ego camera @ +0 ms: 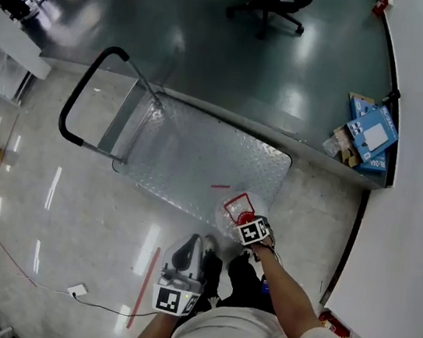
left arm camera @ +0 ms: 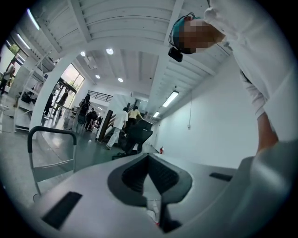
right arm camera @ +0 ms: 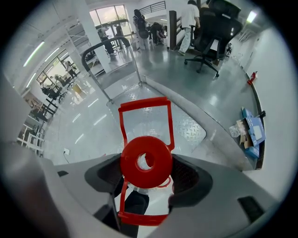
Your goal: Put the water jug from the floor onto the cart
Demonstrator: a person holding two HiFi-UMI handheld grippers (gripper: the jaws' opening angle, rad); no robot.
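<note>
Head-high downward, jaws-close — cart (ego camera: 197, 162) shared

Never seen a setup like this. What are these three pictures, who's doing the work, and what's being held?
No robot here: a person carries a hand-held gripper in each hand. The head view looks down from a camera on the person's head; the other two cameras ride one on each gripper and look along its jaws. On the floor stands a metal cart with a black handle. The right hand-held gripper is clamped at the red cap of the water jug, at the cart's near edge; whether the jug rests there I can't tell. The left hand-held gripper is shut and empty.
</note>
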